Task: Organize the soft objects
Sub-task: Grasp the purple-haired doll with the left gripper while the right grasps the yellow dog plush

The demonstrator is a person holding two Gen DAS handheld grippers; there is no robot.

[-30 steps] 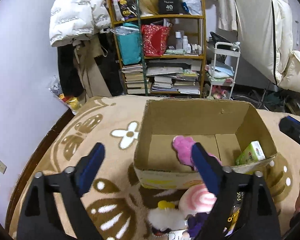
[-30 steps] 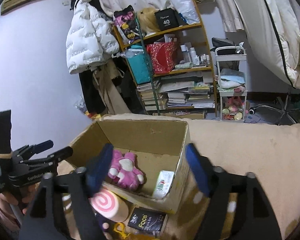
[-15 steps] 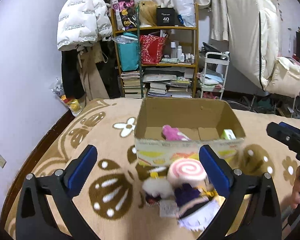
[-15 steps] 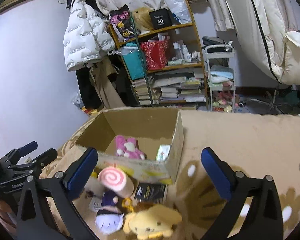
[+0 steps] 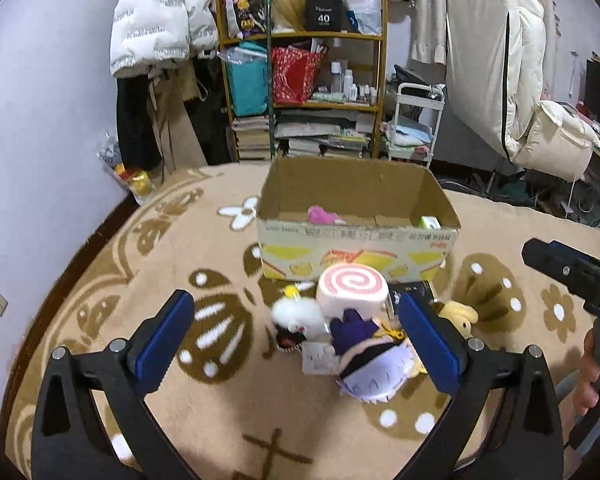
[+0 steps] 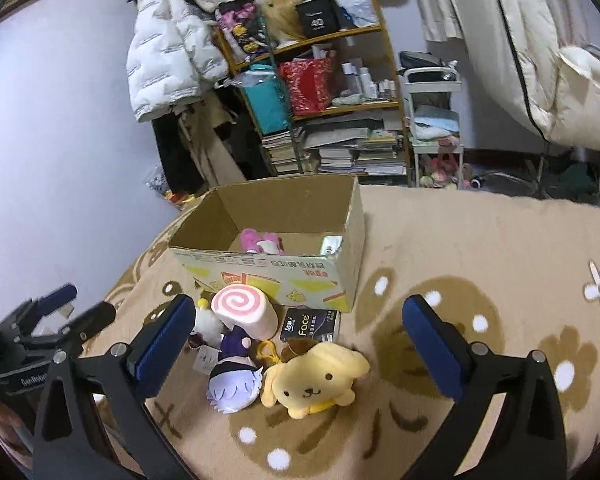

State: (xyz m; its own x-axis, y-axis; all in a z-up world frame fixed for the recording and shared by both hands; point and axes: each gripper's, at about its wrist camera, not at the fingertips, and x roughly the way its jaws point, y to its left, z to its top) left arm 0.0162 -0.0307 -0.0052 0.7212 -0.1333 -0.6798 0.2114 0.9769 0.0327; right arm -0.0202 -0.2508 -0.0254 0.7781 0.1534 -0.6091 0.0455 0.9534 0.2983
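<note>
A cardboard box [image 5: 358, 252] stands on the tan rug and holds a pink plush [image 5: 322, 214] and a green tissue pack [image 5: 430, 222]. In front of it lie a pink swirl-roll plush [image 5: 350, 290], a white fluffy toy [image 5: 298, 316], a purple-and-lilac doll [image 5: 374, 364], a black tissue pack [image 6: 310, 325] and a yellow dog plush [image 6: 314, 376]. My left gripper [image 5: 296, 344] is open and empty, above and before the pile. My right gripper [image 6: 300, 348] is open and empty, over the same pile; the box [image 6: 284, 256] lies beyond it.
A loaded shelf unit [image 5: 308, 92] with books and bags stands behind the box, beside a white cart [image 5: 414, 124] and hanging coats [image 5: 156, 36]. The rug's round edge [image 5: 72, 280] meets a wall on the left. Bedding [image 5: 508, 72] hangs at the right.
Both grippers have drawn back and up from the box. The whole toy pile in front of the box has come into view. Both stay open and empty.
</note>
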